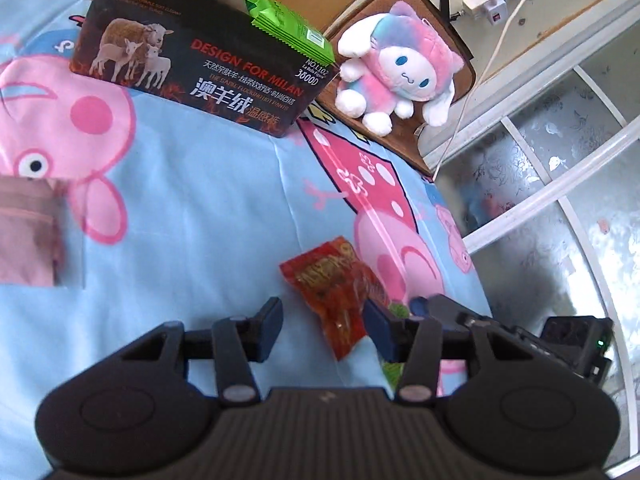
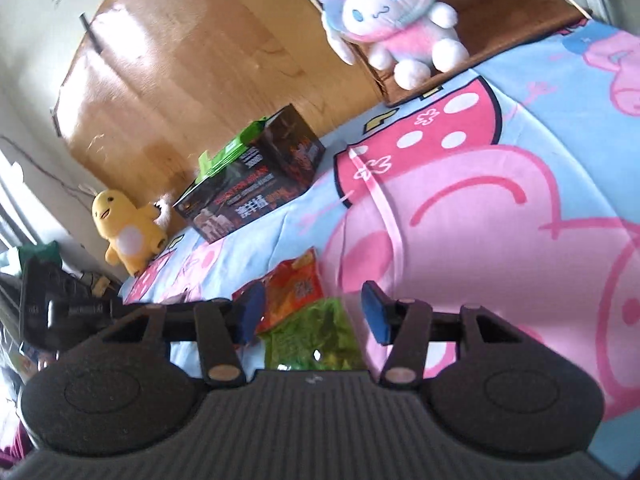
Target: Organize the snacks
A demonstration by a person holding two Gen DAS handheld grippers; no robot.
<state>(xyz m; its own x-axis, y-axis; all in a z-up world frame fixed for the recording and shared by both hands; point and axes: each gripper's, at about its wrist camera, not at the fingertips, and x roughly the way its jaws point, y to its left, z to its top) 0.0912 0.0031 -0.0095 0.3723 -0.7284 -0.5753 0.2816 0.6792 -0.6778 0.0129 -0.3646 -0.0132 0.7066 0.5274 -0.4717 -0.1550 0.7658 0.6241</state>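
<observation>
Left tool [image 1: 324,330] open, red snack packet [image 1: 340,296] between

The right gripper [image 2: 310,312] sits low over a cartoon-print bedsheet [image 2: 500,208], jaws apart with blue pads [image 2: 374,316]; a green snack packet [image 2: 310,340] lies on the sheet between the pads, untouched by either; a red snack packet [image 2: 294,284] lies just beyond it, overlapping its far edge; farther back stands a dark box [image 2: 256,188] holding green packets [image 2: 228,152]; a yellow plush [image 2: 124,228] and a pink-and-white plush [image 2: 392,16] sit at the headboard.
</observation>
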